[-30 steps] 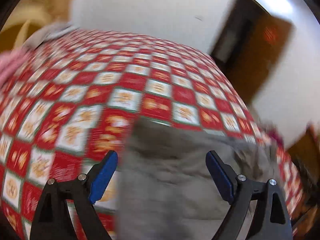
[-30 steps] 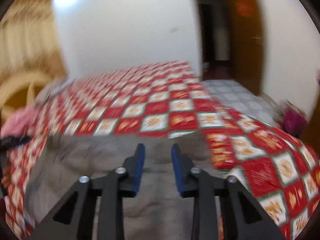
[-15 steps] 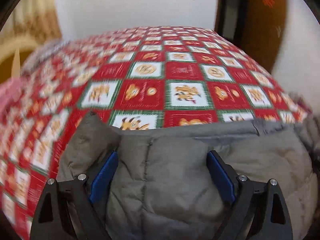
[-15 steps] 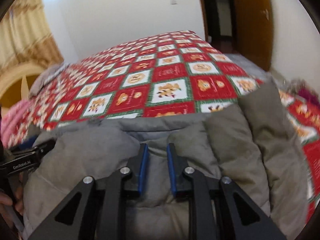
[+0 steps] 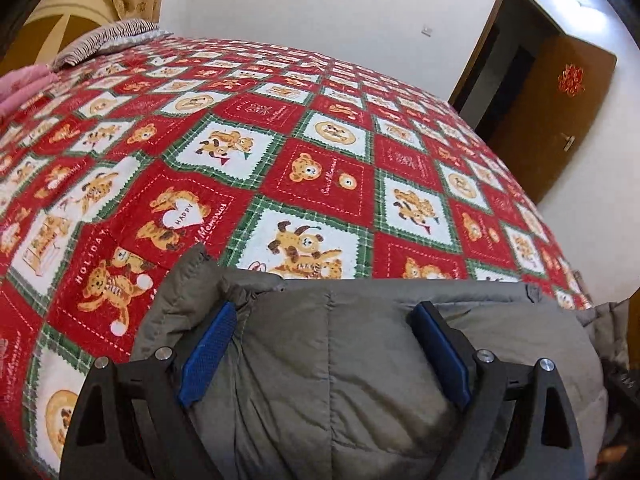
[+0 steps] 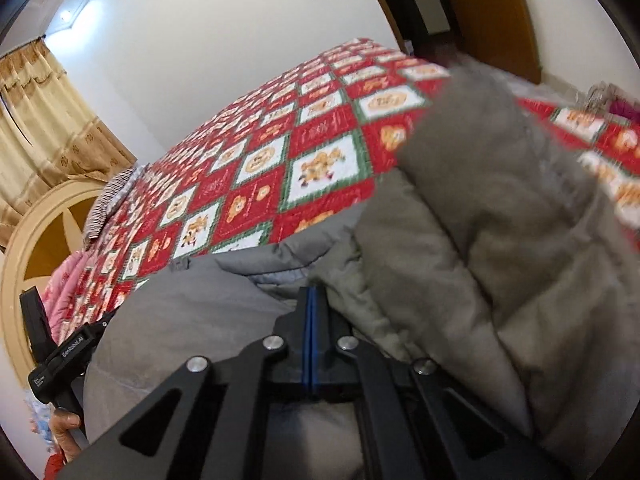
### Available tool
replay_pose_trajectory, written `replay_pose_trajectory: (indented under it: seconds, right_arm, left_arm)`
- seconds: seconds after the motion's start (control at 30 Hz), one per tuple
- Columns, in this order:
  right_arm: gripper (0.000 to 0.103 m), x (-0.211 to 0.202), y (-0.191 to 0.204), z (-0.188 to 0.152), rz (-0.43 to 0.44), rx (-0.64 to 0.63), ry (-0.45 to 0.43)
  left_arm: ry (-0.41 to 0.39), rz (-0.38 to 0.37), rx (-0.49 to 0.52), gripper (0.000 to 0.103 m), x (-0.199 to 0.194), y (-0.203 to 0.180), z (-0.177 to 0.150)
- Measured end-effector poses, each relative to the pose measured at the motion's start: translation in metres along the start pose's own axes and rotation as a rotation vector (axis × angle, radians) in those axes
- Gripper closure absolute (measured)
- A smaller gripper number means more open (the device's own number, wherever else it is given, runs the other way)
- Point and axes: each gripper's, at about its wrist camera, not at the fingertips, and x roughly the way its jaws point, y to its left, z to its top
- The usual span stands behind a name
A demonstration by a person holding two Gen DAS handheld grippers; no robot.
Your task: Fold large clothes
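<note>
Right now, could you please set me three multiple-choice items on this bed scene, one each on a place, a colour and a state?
1. Where does the grey padded jacket lie?
A. on the near edge of the bedspread
B. against the striped pillow
C. on the floor by the door

2. What colour are the claw pads?
A. red
B. blue
C. yellow

3. How does the right claw stand?
A. wide open above the jacket
B. out of view
C. shut, its tip at the jacket fabric

Answers: 1 A, the jacket sits on the near checked squares, far from the pillow. 2 B, blue strips line both claws. 3 C, its pads meet with no gap, while the left claw is spread open.
</note>
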Motion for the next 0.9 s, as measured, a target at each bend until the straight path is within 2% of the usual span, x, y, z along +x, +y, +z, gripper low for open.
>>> replay_pose_trajectory:
  seconds: [0.07,0.13,0.17,0.2,0.27,0.33,0.6,0.7,0.8,0.87,0.9]
  right_arm:
    - [0.103,-0.030,-0.001,0.007,-0.076,-0.038,-0.111]
    - [0.098,-0.043,-0.009,0.011,-0.187,-0.053,-0.174]
    - [0.098,-0.042,-0.018,0.013,-0.257,-0.056,-0.149]
    - [0.102,-0.038,-0.027,0.014,-0.269,-0.040,-0.119]
    - [0.103,-0.027,-0.052,0.012,-0.230,0.063,-0.062]
    - [0.103,-0.021,-0.063,0.011,-0.236,0.109,-0.049]
    - [0.103,-0.005,-0.055,0.013,-0.428,0.084,-0.026]
    - [0.103,-0.010,-0.057,0.012,-0.441,0.075,-0.025]
    - [0.100,-0.024,-0.060,0.014,-0.351,0.094,-0.026]
    - [0.095,-0.057,-0.048,0.013,-0.340,0.074,-0.106]
    - [0.089,-0.078,-0.037,0.009,-0.326,0.046,-0.155]
  left_arm:
    - [-0.007,-0.010,-0.018,0.012,-0.001,0.004,0.000]
    - [-0.012,-0.021,-0.036,0.012,-0.002,0.008,0.000]
    - [-0.013,-0.021,-0.037,0.012,-0.002,0.009,0.000]
    - [-0.012,-0.019,-0.034,0.012,-0.001,0.008,0.000]
    - [-0.012,-0.015,-0.029,0.012,-0.001,0.008,0.000]
    - [-0.011,-0.017,-0.031,0.012,-0.001,0.008,0.000]
    - [0.003,0.009,-0.023,0.012,0.004,0.006,0.000]
    - [0.024,0.010,-0.008,0.012,0.004,0.004,0.002]
    - [0.067,0.010,0.018,0.012,-0.013,0.005,0.009]
    - [0.023,0.033,0.045,0.012,-0.040,0.007,0.008]
    - [0.003,0.054,0.070,0.012,-0.056,0.009,0.006]
